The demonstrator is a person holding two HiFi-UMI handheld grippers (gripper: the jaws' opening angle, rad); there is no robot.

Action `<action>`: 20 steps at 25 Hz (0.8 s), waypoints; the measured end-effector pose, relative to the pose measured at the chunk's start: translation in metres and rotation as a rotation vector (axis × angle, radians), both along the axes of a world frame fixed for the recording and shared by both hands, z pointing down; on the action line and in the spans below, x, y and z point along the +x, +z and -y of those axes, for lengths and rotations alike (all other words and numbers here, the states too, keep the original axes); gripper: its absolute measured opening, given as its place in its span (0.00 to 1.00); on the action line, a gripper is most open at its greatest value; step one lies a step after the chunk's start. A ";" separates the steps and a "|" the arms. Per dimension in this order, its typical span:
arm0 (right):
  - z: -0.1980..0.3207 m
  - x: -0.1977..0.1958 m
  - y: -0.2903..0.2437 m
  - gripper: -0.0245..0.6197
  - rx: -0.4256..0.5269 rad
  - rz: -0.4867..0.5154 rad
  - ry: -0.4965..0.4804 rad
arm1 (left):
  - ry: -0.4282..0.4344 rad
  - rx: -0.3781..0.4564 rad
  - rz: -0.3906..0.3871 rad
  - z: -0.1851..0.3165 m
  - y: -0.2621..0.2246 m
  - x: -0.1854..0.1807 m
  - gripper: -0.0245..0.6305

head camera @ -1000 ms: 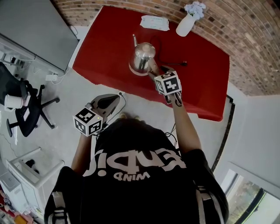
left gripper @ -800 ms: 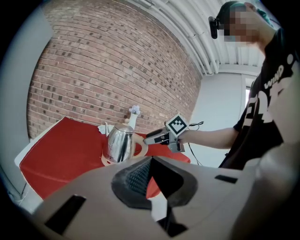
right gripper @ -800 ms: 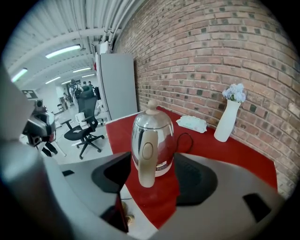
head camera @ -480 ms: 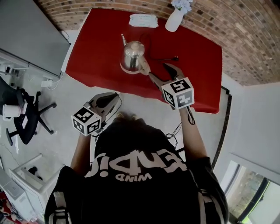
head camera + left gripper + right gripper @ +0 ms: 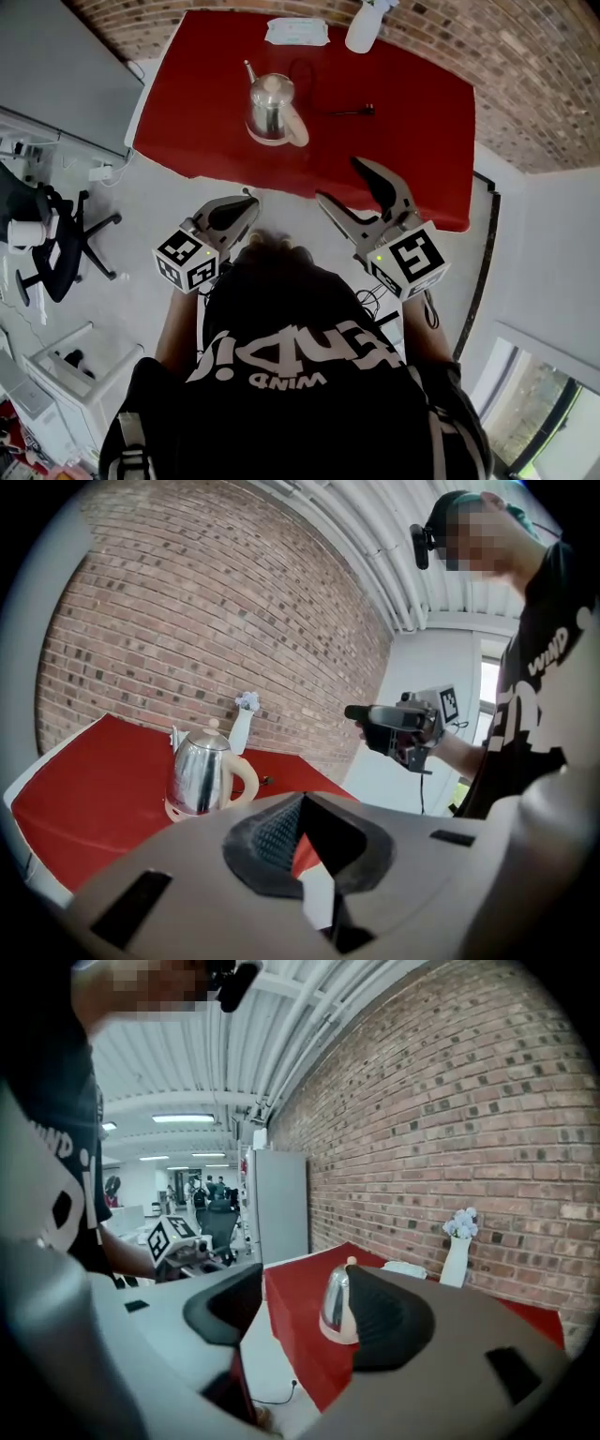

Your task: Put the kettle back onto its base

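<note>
Both grippers are clear of the kettle (image 5: 270, 105). The right gripper (image 5: 339, 180) has its jaws spread wide with nothing between them. The left gripper (image 5: 248, 197) has its jaws pressed together, also empty. Both hover on the person's side of the kettle, off the table's near edge, the right one nearer to it.

The kettle stands upright on its cream base (image 5: 258, 137), handle turned toward the person, spout away. By that, I judge the task done; whether the kettle is fully seated is too small to tell.

Under the kettle is a red table (image 5: 412, 159). A dark cable (image 5: 352, 112) lies just to the kettle's right. Beyond the kettle, a white packet (image 5: 297, 31) and a white vase (image 5: 364, 28) sit against the brick wall (image 5: 525, 84). Left of the kettle stands a grey cabinet (image 5: 66, 66), and farther that way, on the pale floor (image 5: 141, 202), an office chair (image 5: 47, 234).
</note>
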State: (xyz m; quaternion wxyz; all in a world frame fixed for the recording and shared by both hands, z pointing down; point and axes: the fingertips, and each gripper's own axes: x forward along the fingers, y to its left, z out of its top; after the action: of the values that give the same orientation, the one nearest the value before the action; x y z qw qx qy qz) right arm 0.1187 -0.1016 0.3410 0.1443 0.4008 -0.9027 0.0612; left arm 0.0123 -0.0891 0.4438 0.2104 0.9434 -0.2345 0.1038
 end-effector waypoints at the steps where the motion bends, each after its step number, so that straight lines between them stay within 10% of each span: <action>1: -0.008 -0.001 0.002 0.46 0.000 0.014 -0.024 | -0.001 -0.001 -0.002 -0.002 -0.001 0.002 0.05; 20: -0.088 -0.033 0.037 0.46 -0.063 -0.005 -0.102 | -0.013 0.012 -0.010 -0.053 -0.007 -0.048 0.05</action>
State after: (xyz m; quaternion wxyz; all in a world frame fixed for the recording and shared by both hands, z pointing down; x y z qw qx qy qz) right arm 0.0855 -0.0133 0.3778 0.1621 0.3495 -0.9192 0.0811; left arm -0.0355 -0.0363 0.4367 0.2064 0.9436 -0.2404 0.0963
